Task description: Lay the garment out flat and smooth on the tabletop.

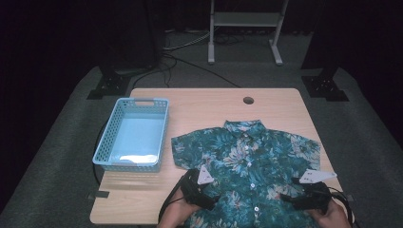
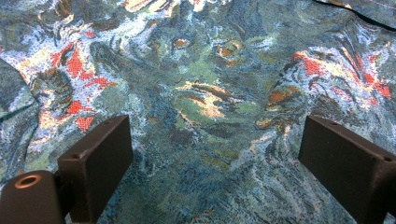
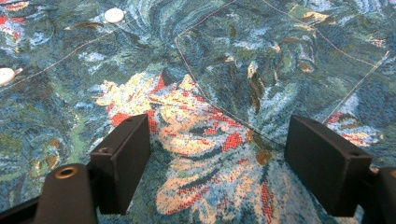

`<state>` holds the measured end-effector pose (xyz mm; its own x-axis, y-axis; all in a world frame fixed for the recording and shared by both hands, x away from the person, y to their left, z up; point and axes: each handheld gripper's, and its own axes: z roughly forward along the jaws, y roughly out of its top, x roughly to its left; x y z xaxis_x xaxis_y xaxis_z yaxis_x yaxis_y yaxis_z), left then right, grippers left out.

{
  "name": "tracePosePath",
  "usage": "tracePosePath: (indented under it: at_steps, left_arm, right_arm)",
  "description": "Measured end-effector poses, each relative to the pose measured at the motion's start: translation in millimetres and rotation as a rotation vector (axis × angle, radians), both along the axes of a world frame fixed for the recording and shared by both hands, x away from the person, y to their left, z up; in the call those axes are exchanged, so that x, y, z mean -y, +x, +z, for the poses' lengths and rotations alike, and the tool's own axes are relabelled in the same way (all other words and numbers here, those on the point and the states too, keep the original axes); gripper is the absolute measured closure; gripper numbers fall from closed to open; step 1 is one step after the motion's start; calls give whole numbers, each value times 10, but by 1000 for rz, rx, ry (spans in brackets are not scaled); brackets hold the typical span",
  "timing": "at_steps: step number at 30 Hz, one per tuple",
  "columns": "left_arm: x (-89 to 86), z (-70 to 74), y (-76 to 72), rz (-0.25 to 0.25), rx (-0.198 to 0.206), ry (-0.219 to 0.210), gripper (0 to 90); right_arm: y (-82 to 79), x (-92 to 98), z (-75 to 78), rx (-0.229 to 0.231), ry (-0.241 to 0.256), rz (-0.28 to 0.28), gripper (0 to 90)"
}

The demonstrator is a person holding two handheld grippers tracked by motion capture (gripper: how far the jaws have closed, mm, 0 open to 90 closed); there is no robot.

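The teal floral short-sleeved shirt (image 1: 247,161) lies flat, collar toward frame top; left gripper (image 1: 209,199) and right gripper (image 1: 290,199) hover over its lower corners, jaws spread.

Left hand-held gripper (image 1: 215,202) jaws apart, right hand-held gripper (image 1: 285,199) likewise, apparently lowered

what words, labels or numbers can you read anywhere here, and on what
None: there is no readable text.
The shirt bears a floral print, no words or tag in view.
The basket is plain, no label.
The table has no marks, and the jaws of each hand-held gripper, left and right, carry no writing.
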<state>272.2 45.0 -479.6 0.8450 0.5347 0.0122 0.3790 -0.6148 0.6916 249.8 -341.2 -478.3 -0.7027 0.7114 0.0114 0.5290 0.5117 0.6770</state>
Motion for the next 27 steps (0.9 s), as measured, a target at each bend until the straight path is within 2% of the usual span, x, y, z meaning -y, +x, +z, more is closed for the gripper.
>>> tracePosePath:
  at_steps: [12, 27]
  left_arm:
    - [2, -6, 241, 17, 6, -8, 93]
    - [-7, 13, 619, 40, -3, 7, 93]
  right_arm:
    - [156, -5, -12, 13, 14, 15, 228]
    - [531, -55, -9, 16, 14, 25, 230]
